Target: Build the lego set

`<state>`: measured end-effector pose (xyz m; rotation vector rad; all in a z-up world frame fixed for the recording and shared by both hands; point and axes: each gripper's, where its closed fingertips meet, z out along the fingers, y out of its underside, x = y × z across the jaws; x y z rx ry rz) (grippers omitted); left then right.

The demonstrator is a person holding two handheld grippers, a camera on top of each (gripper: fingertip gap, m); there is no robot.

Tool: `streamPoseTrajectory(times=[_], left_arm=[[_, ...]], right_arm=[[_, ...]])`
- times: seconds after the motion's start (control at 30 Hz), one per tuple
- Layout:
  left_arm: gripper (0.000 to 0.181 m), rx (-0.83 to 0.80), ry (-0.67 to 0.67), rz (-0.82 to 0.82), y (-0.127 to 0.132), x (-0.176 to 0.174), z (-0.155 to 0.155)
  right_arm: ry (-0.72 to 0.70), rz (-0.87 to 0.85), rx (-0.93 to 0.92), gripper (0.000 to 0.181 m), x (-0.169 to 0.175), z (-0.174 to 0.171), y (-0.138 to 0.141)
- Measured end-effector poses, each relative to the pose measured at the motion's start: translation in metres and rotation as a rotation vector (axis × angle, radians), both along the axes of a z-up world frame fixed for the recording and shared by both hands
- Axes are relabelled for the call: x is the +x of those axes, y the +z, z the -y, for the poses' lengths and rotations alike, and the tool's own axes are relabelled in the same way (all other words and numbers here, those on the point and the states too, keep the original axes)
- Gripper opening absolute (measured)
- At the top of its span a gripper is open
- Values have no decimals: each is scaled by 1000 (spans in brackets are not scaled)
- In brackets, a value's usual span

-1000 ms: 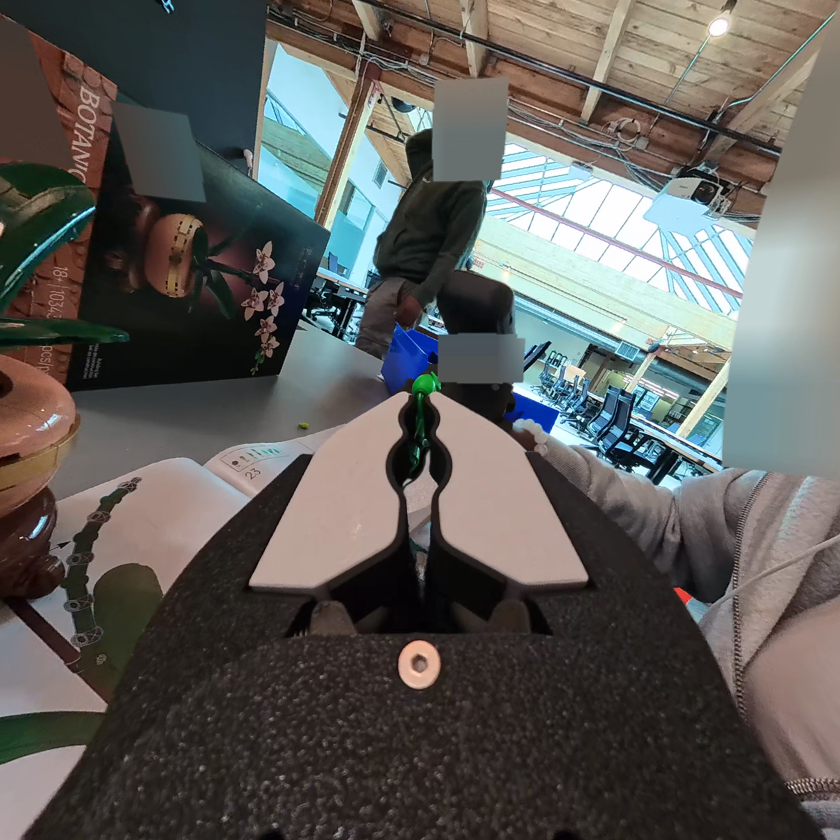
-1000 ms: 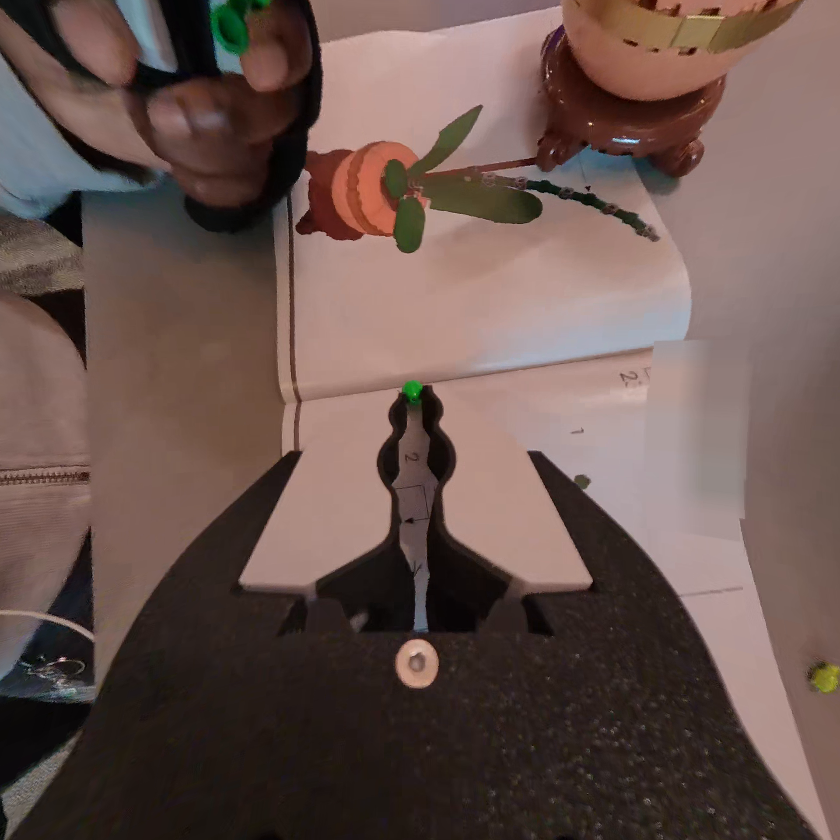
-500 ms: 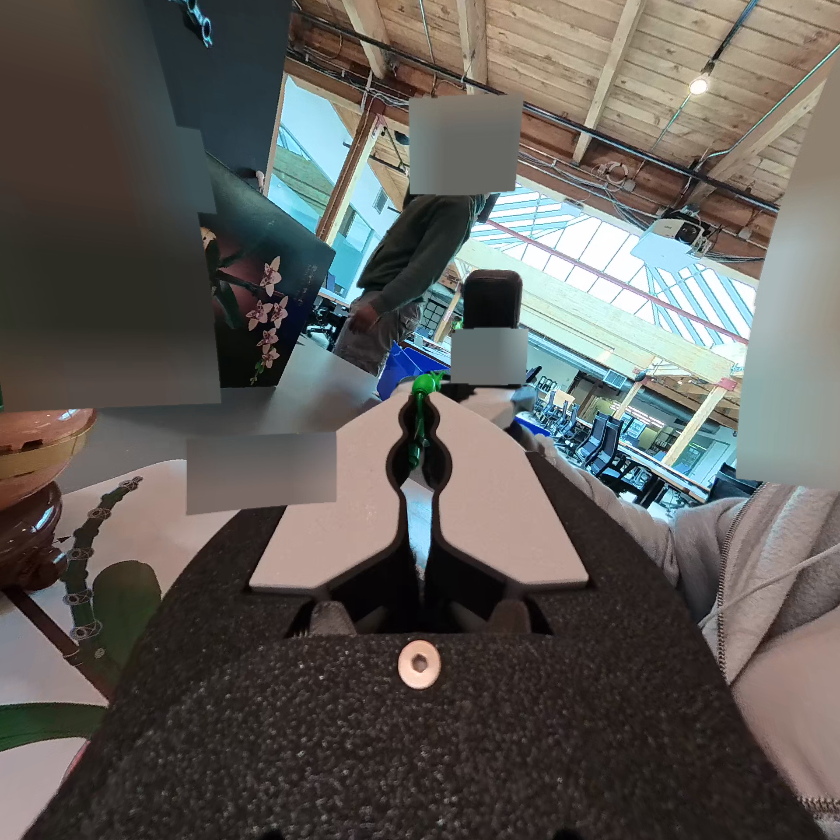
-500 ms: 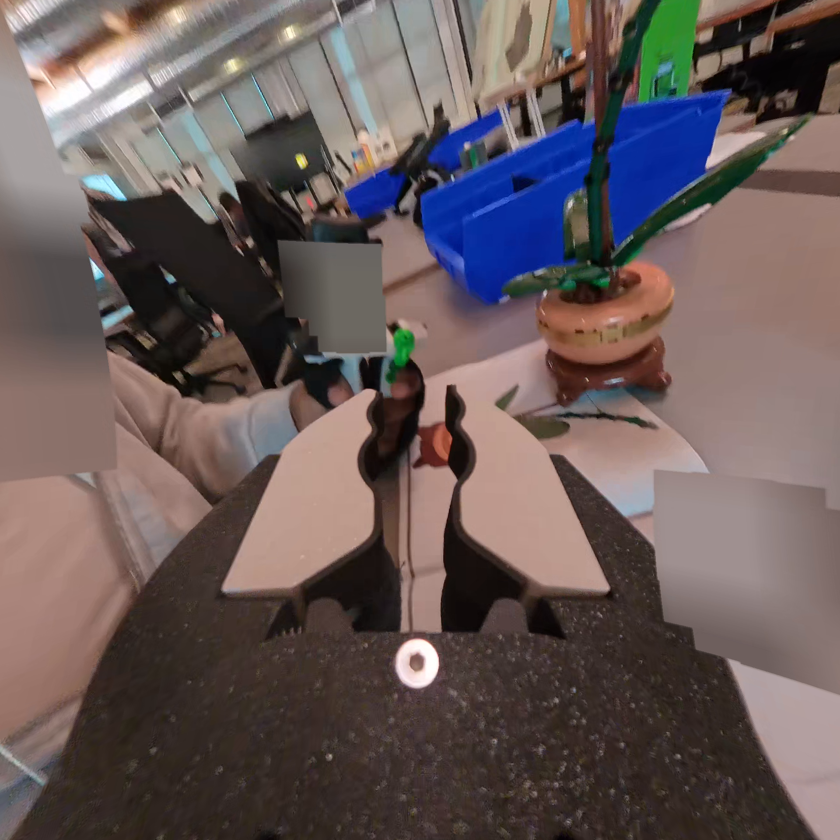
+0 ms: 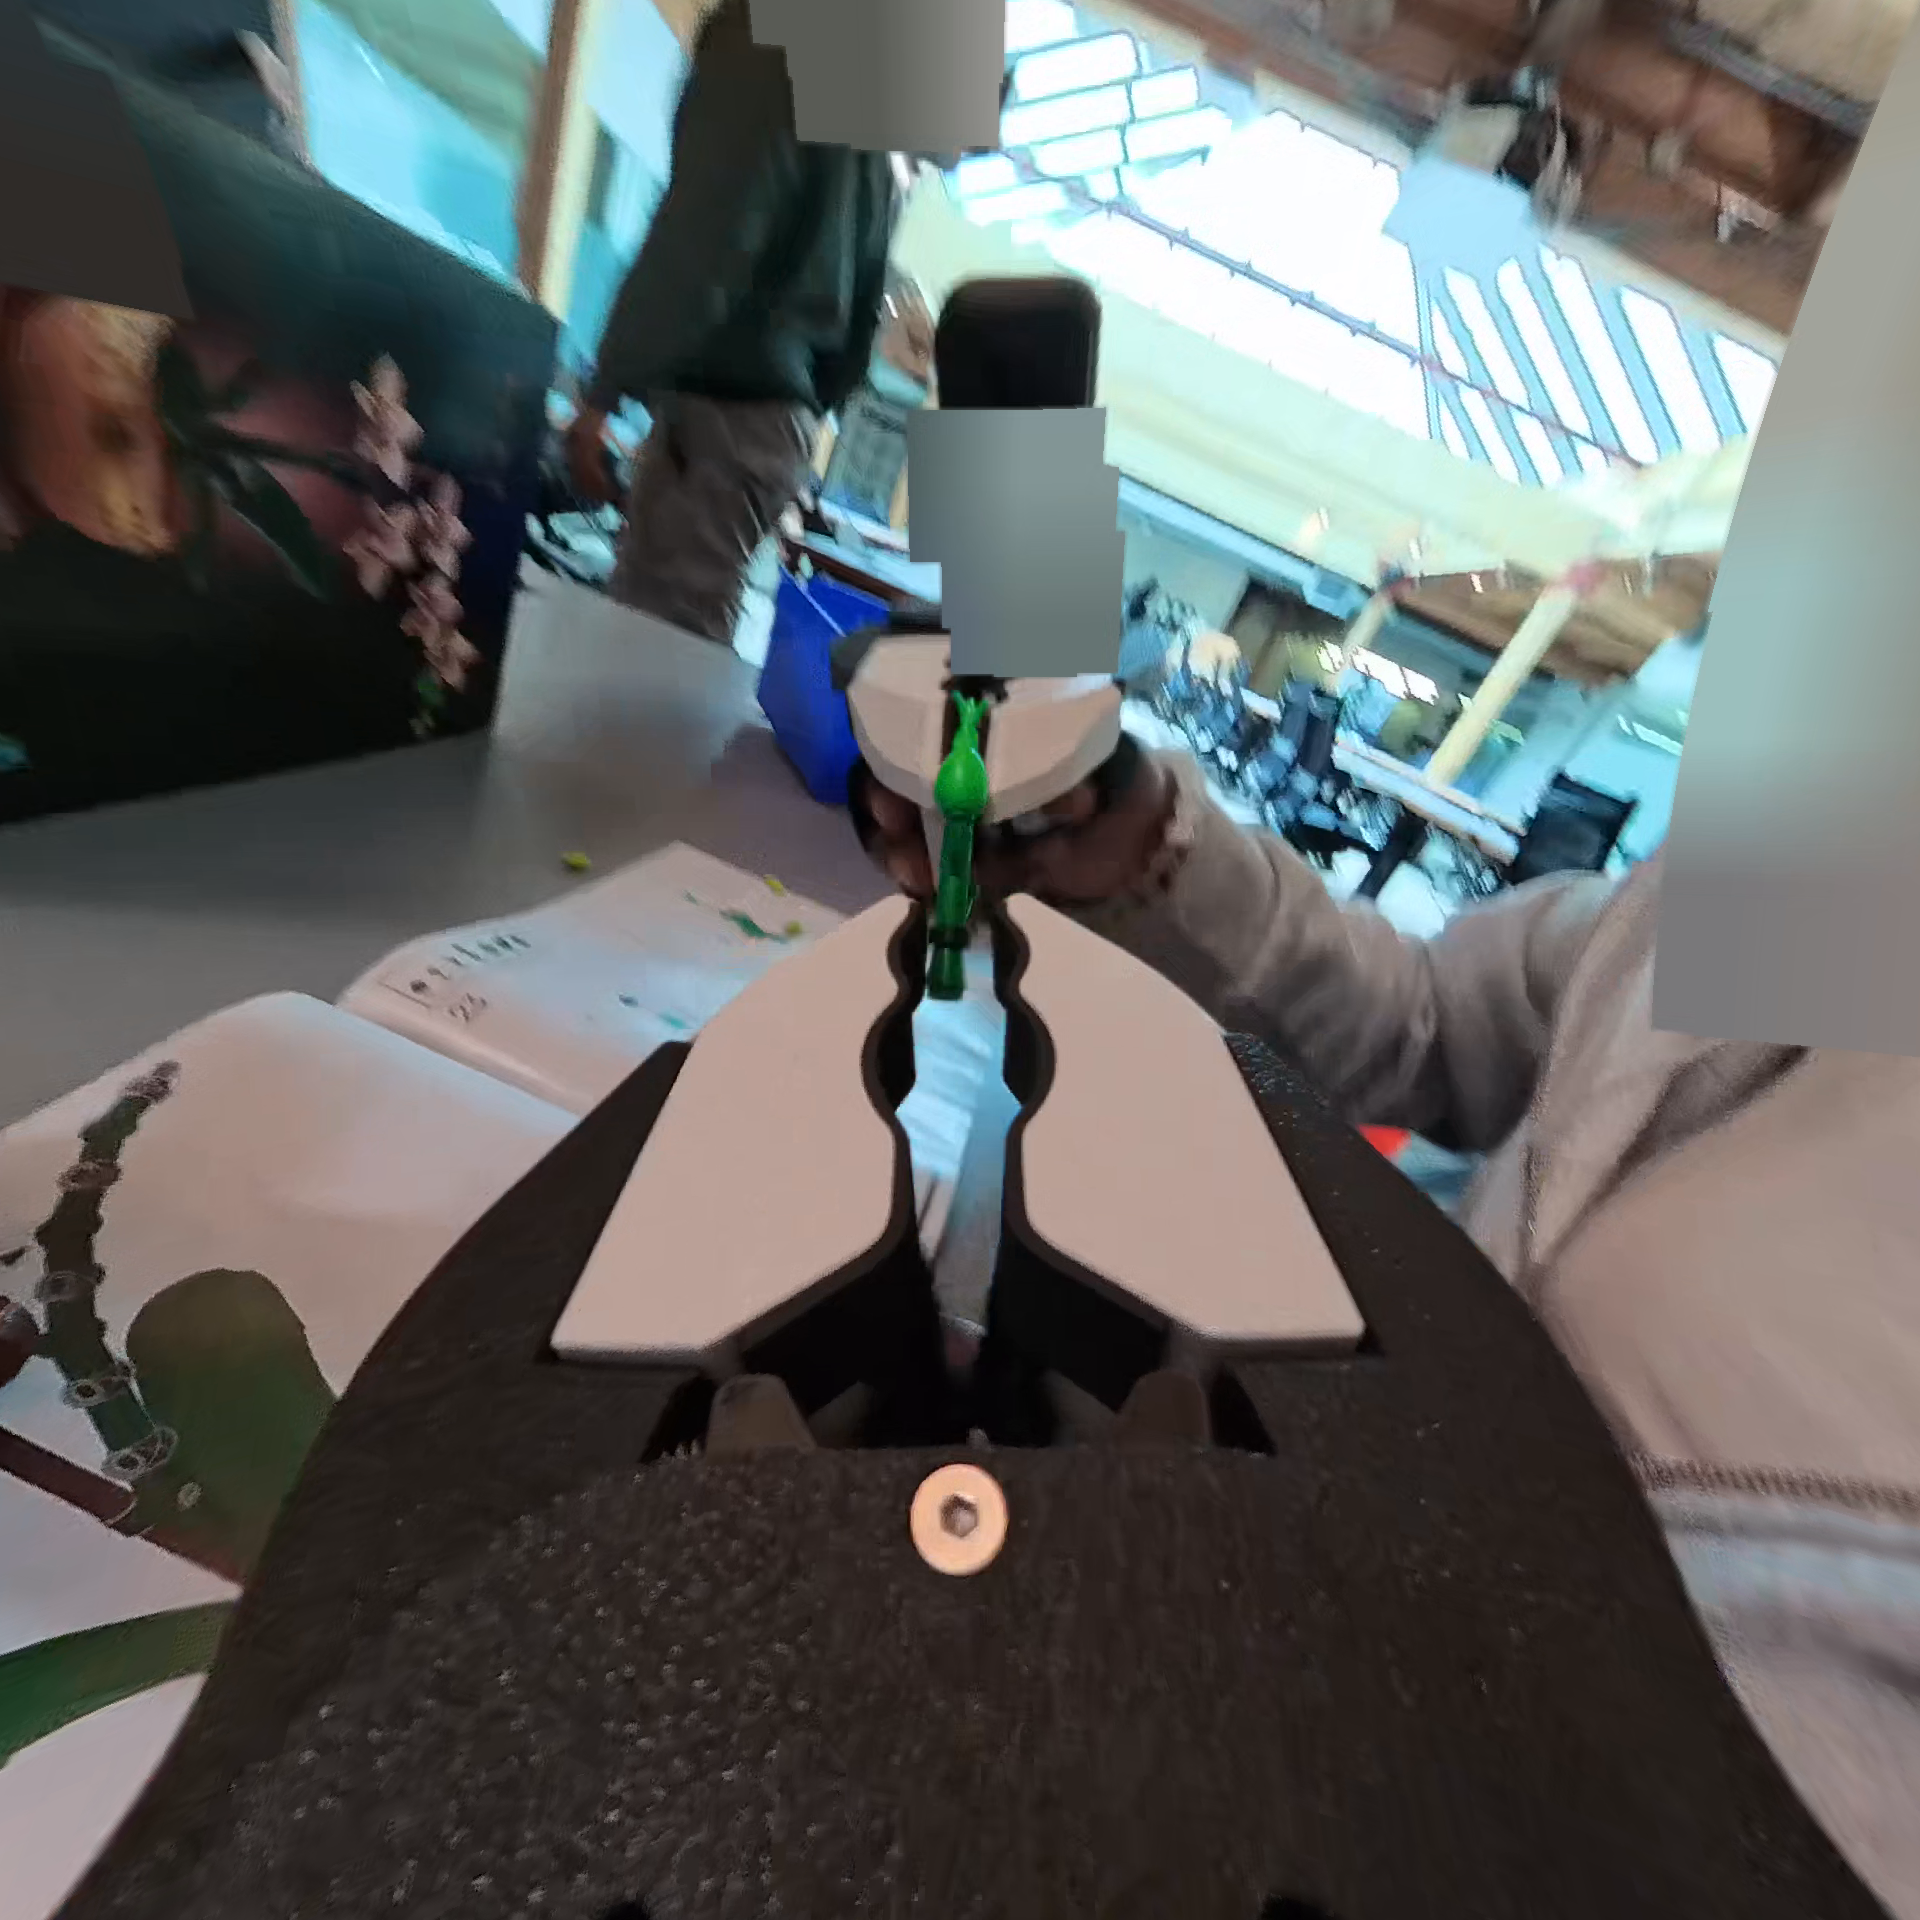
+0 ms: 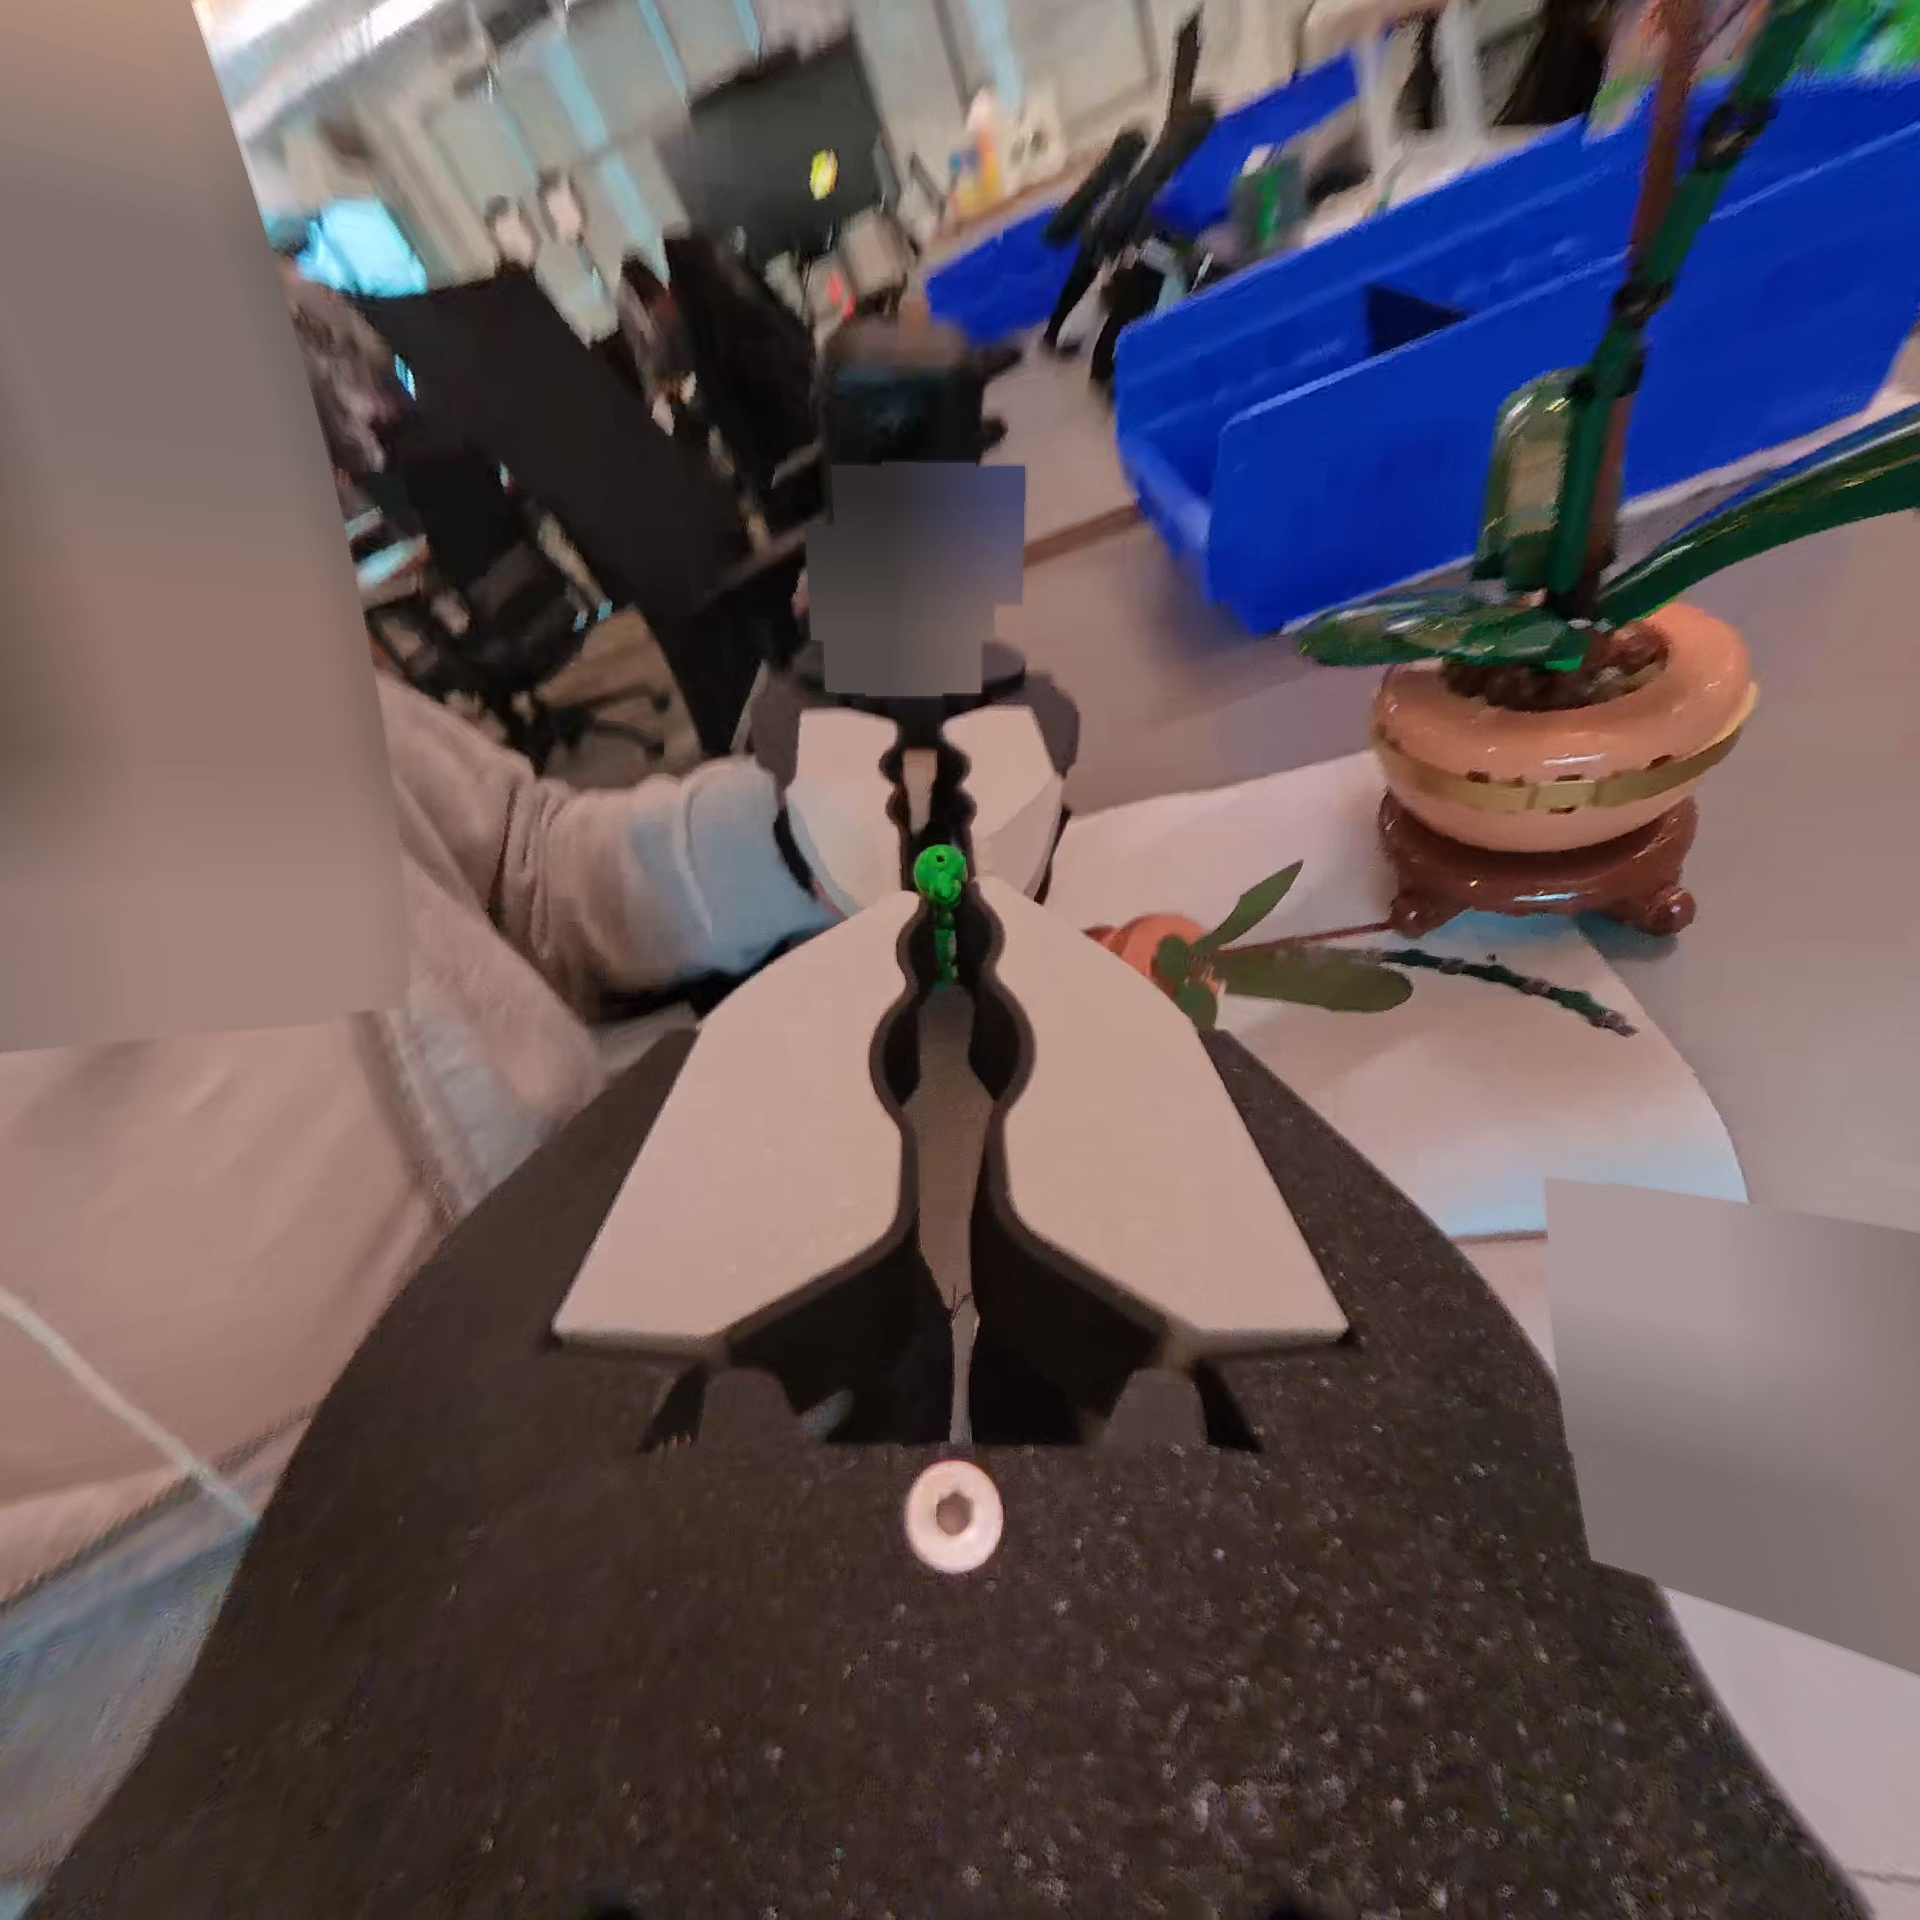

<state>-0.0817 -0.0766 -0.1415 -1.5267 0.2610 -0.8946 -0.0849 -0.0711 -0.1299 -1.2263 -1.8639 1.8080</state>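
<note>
While both grippers meet tip to tip above the open instruction booklet (image 6: 1382,1081), a slim green lego stem (image 5: 954,883) bridges them. The left gripper (image 5: 956,920) has its jaws slightly parted around the stem's lower end; whether they press it I cannot tell. The right gripper (image 6: 943,906) has its tips drawn close on the stem's bright green bud end (image 6: 940,871). The lego orchid pot (image 6: 1558,748) stands at the booklet's far edge on the table (image 5: 260,883).
</note>
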Motion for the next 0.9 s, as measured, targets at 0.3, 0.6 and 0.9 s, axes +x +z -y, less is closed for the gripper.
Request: streamPoseTrajectory(times=[0.3, 0.6, 0.9], left_arm=[[8, -26, -167, -174, -8, 25, 8], [7, -126, -88, -179, -26, 0, 14], [7, -166, -109, -183, -39, -5, 20]], right_arm=[[225, 142, 140, 3, 9, 17, 1], [143, 166, 485, 26, 17, -15, -35], [25, 248, 660, 19, 11, -31, -110]])
